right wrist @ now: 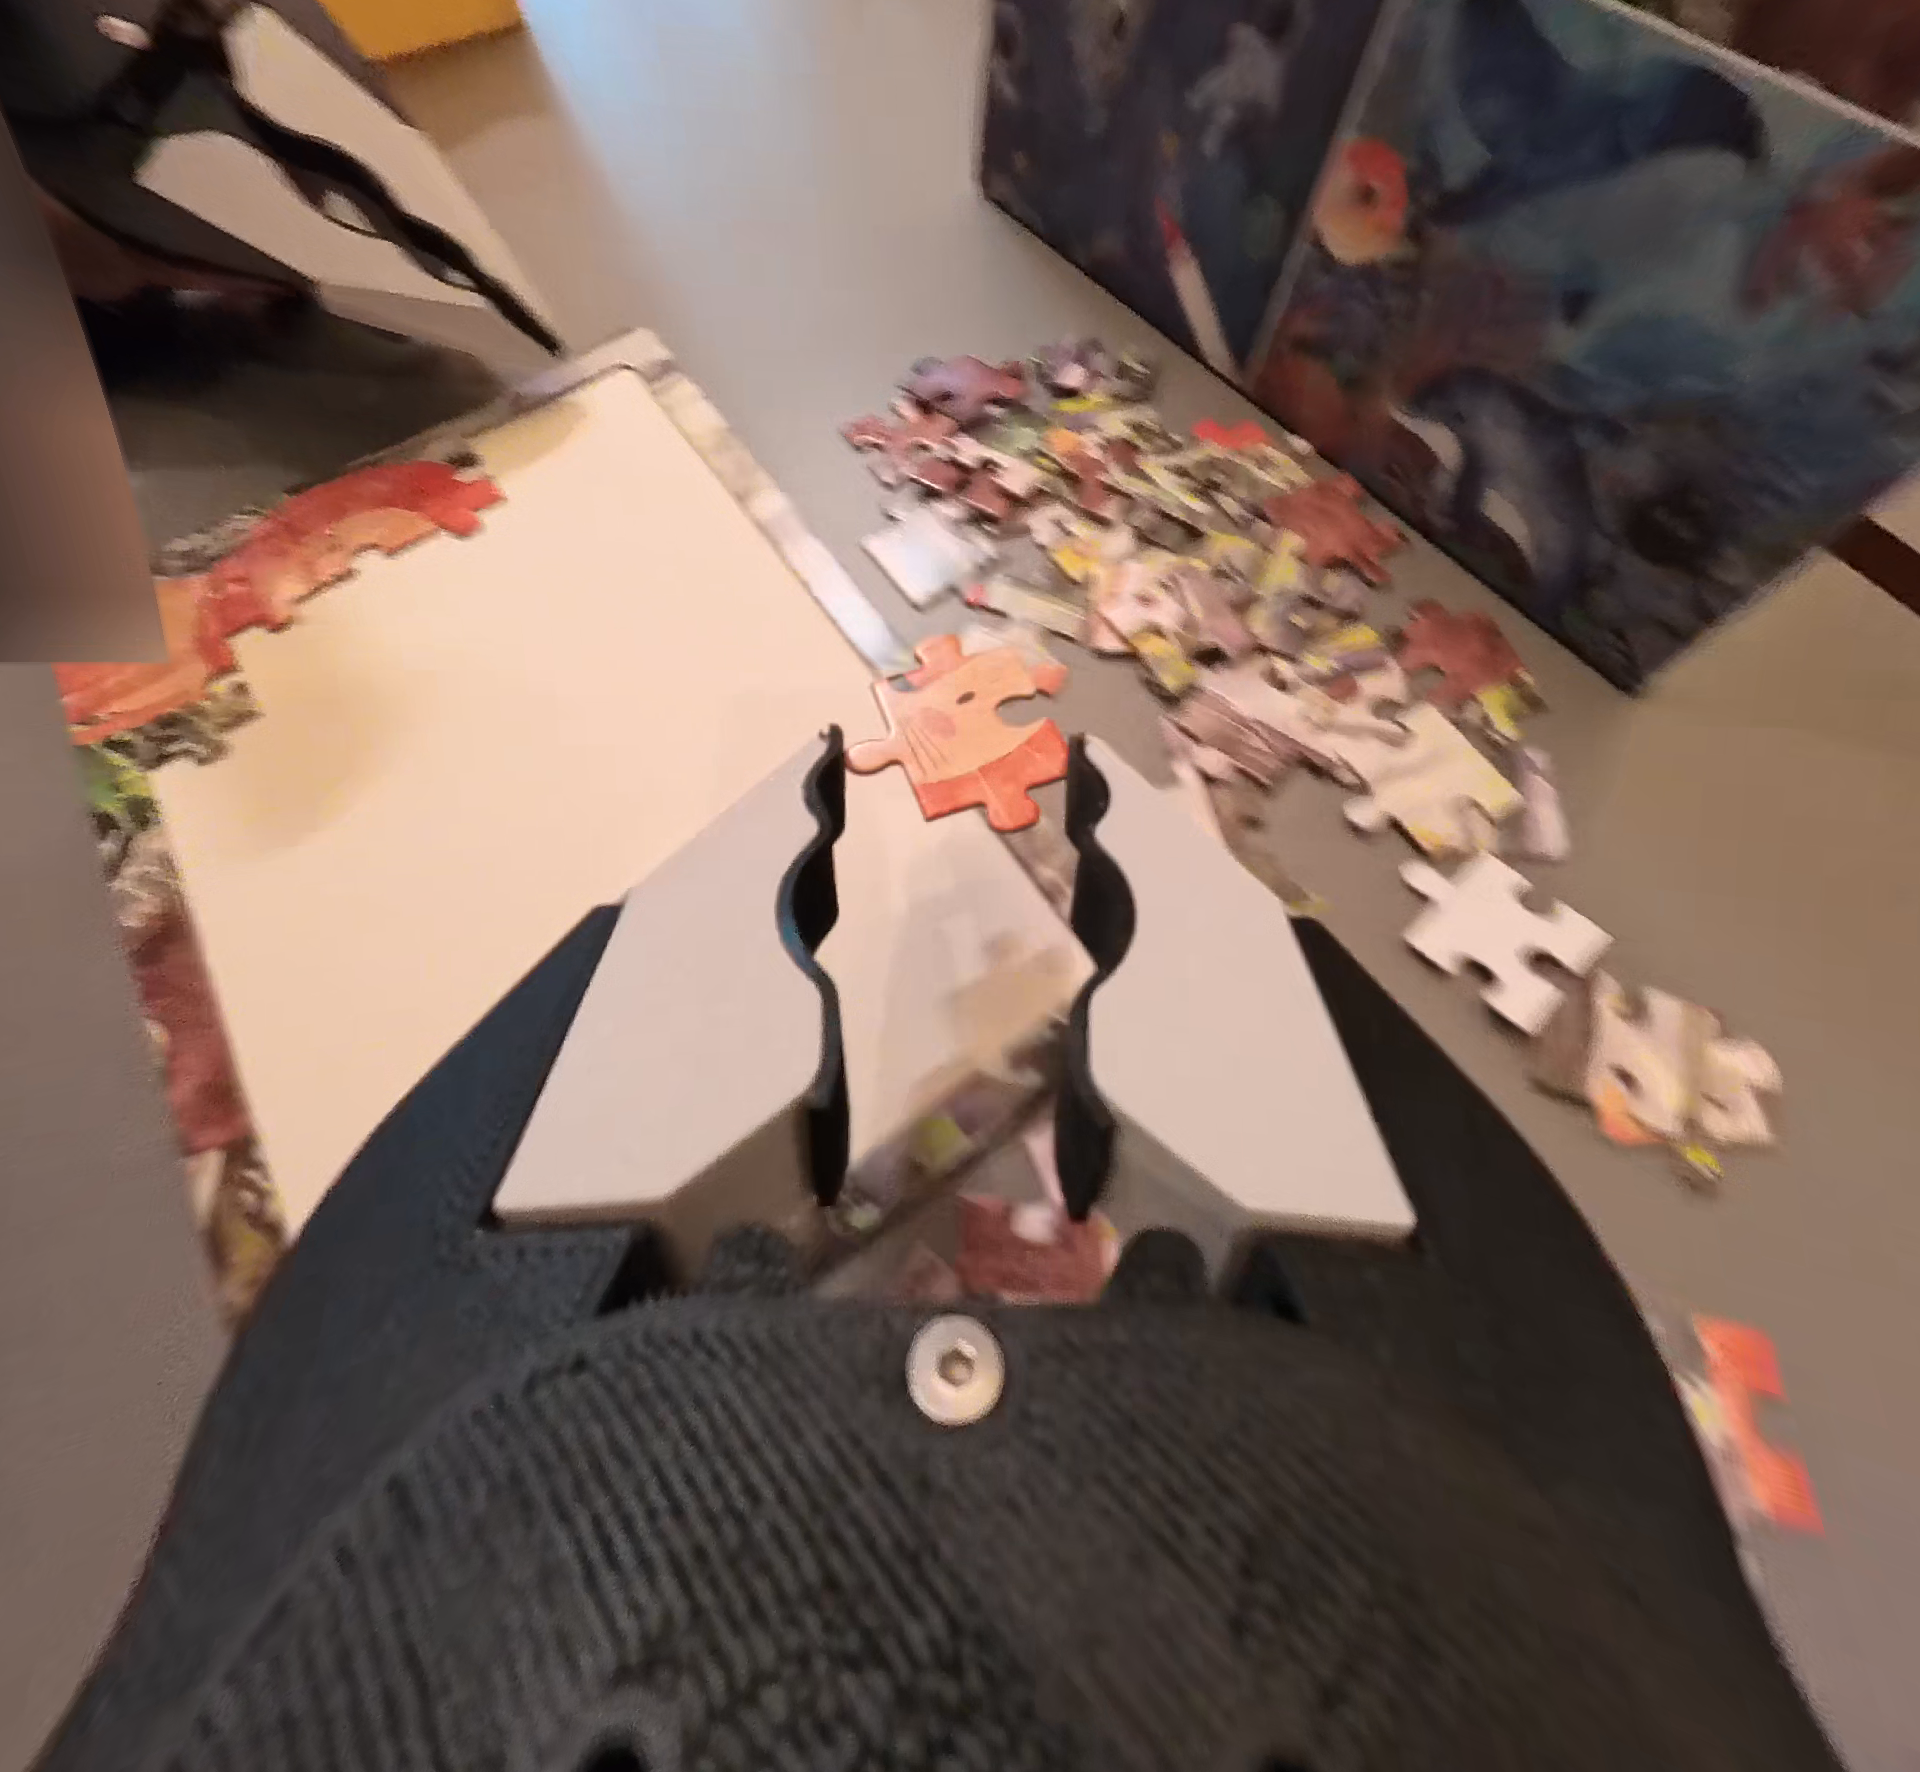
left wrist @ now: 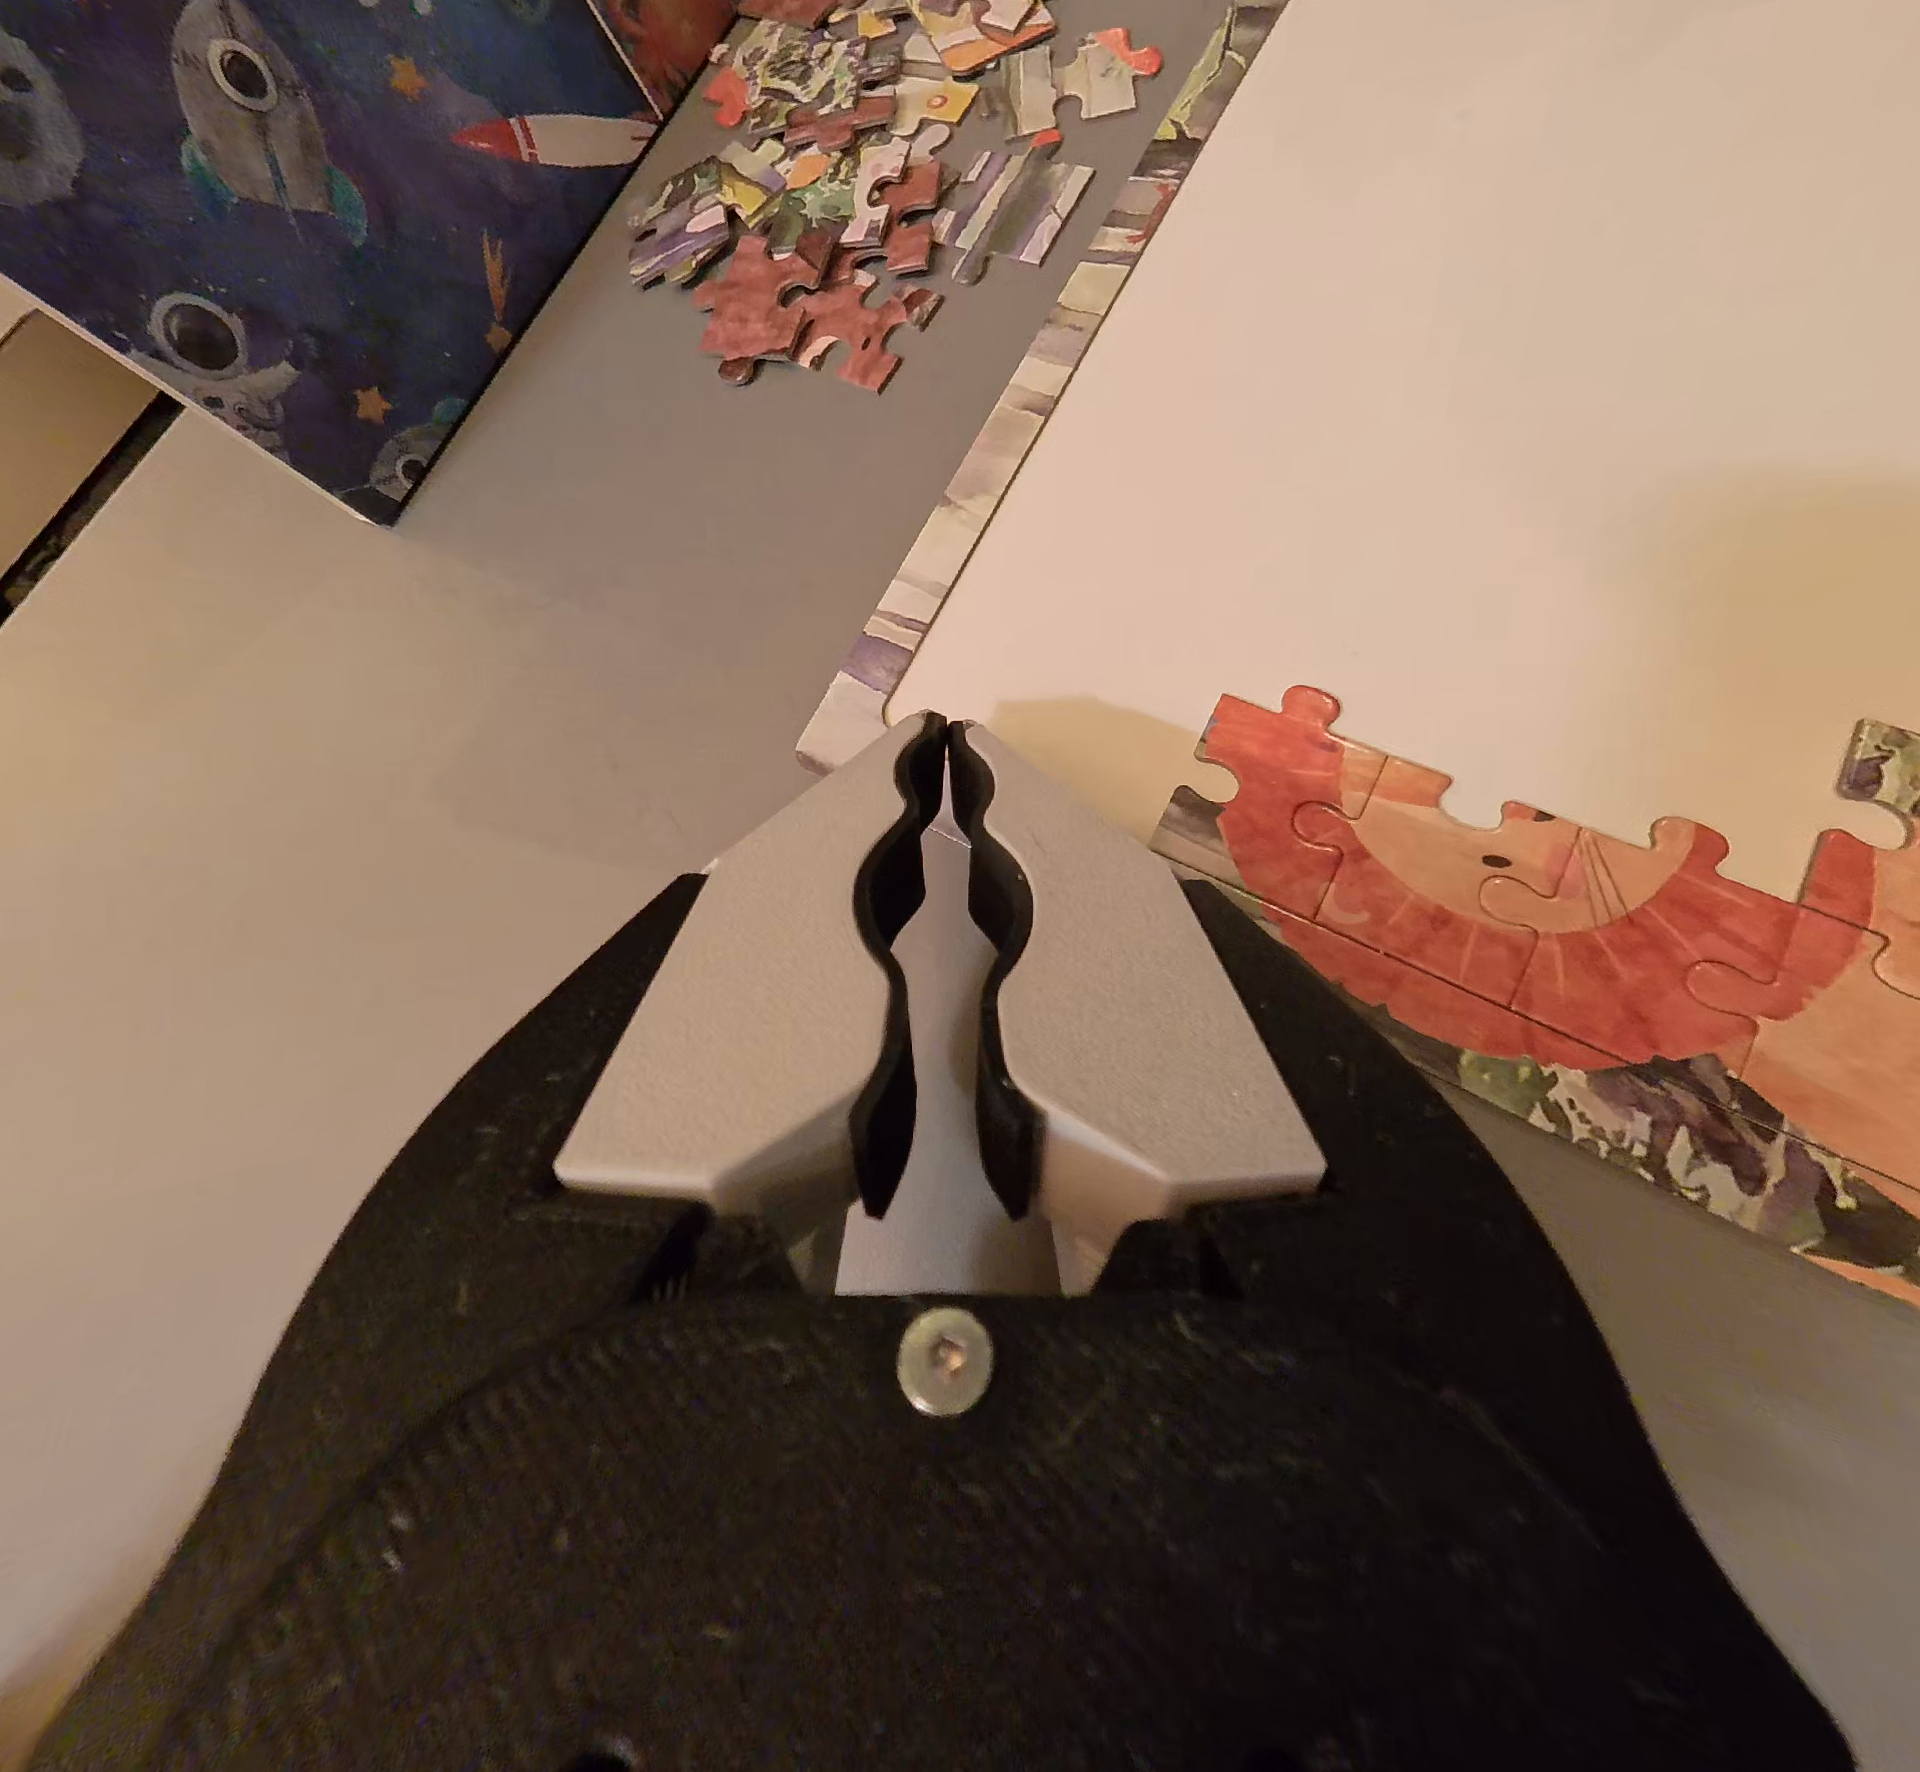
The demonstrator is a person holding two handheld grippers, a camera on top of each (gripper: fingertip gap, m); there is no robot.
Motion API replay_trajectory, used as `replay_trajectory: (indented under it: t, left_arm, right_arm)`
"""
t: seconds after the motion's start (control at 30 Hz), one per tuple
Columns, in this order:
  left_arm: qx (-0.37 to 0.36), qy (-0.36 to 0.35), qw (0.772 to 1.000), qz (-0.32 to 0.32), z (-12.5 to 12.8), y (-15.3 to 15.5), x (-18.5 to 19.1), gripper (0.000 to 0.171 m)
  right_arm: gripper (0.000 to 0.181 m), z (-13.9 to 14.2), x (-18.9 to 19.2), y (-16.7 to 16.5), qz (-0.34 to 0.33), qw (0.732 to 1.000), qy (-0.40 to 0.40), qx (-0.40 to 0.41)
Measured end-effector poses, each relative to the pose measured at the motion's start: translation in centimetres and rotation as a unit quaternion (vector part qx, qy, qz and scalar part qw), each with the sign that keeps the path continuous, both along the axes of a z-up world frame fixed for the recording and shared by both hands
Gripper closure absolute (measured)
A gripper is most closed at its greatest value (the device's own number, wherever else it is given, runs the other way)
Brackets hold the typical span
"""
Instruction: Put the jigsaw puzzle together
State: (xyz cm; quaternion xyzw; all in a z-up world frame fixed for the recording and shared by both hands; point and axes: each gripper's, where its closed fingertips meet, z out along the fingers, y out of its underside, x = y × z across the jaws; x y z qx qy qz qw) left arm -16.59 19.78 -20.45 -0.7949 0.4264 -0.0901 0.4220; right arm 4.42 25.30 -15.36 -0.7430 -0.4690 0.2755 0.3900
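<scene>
The left gripper (left wrist: 943, 723) has its jaws squeezed together with nothing between them. Its tips hang over the rounded corner of the puzzle tray (left wrist: 1455, 320), a flat white board with a thin painted rim. At 3 o'clock from the tips, a row of joined pieces (left wrist: 1538, 943) shows an orange-red lion with a spiky mane. At 12 o'clock, a pile of loose pieces (left wrist: 883, 143) lies on the smooth grey desk (left wrist: 644, 496), knobby and mixed in colour. At 10 o'clock stands a dark blue box (left wrist: 260, 112) with rockets and stars.

The right gripper (right wrist: 951, 756) has its jaws spread apart, holding nothing. An orange piece (right wrist: 961, 735) with whiskers lies flat at the tray's edge between the tips; I cannot tell if they touch it. At 3 o'clock sits a plain white piece (right wrist: 1501, 938).
</scene>
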Motion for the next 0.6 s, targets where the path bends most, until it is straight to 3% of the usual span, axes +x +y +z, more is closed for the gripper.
replay_trajectory:
  t: [0.17,0.4,0.6]
  left_arm:
    - [0.002,0.001,1.000,-0.002,0.0,-0.1,0.0,0.171]
    - [0.004,0.003,1.000,-0.005,0.0,-0.1,0.1,0.171]
    - [0.002,0.007,1.000,-0.007,-0.1,-0.2,0.2,0.171]
  right_arm:
    - [0.140,0.3,-6.1,-5.0,0.084,0.996,0.014,-0.007]
    - [0.140,-2.0,-12.9,-12.1,0.174,0.984,-0.029,-0.020]
    - [0.141,-4.1,-14.9,-13.7,0.184,0.978,-0.098,0.023]
